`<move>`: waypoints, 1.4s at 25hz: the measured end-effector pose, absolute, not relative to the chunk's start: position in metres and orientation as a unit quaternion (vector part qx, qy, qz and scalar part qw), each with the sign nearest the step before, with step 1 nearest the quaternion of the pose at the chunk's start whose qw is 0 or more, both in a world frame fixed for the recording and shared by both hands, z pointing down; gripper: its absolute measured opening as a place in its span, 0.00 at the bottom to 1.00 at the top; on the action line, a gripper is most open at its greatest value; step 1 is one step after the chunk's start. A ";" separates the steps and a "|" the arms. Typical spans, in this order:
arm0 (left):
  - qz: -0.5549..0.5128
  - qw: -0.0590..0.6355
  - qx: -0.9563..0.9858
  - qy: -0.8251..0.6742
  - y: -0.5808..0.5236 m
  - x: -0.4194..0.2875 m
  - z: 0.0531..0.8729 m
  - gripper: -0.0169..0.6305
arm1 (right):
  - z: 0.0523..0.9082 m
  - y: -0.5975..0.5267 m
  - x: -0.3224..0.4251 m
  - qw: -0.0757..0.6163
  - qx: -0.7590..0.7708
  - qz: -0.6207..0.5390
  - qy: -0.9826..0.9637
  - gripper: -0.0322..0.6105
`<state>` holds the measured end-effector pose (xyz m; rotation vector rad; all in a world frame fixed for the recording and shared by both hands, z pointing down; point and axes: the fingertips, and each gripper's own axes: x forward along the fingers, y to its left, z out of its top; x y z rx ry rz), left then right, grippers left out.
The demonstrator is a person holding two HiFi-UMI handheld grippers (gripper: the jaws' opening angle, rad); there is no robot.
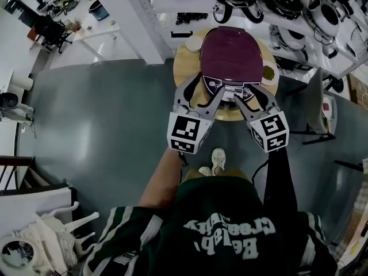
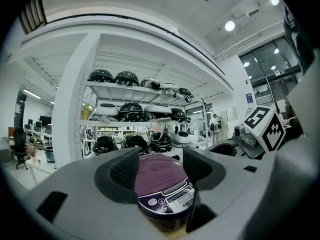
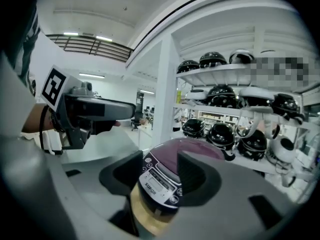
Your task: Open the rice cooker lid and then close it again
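Observation:
A rice cooker [image 1: 232, 55] with a purple lid and a dark control panel stands on a round wooden table [image 1: 187, 73]; its lid is down. Both grippers point at its front, just short of the panel. My left gripper [image 1: 201, 95] is open, and in the left gripper view the cooker [image 2: 162, 186] shows in the gap between the left gripper's [image 2: 160, 168] jaws, beyond them. My right gripper [image 1: 253, 96] is open too, with the cooker [image 3: 162, 181] showing past the right gripper's [image 3: 159, 176] jaws. Neither gripper holds anything.
A small plate [image 1: 268, 72] with something green sits on the table's right side. White shelves [image 1: 259, 2] with several dark round appliances run behind the table. A white pillar [image 1: 146, 22] stands at the back left, and a chair [image 1: 318, 105] to the right.

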<state>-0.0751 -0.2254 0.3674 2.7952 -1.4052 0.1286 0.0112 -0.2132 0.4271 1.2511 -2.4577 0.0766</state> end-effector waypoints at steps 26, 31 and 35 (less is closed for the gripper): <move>0.062 0.024 0.864 -0.499 -0.276 -0.074 0.412 0.44 | 0.505 -0.258 -0.013 0.274 0.312 0.081 -0.906 0.36; 0.065 0.022 0.865 -0.497 -0.281 -0.072 0.412 0.44 | 0.510 -0.259 -0.012 0.297 0.306 0.069 -0.902 0.36; 0.065 0.020 0.867 -0.494 -0.281 -0.072 0.412 0.44 | 0.512 -0.259 -0.013 0.300 0.319 0.062 -0.897 0.35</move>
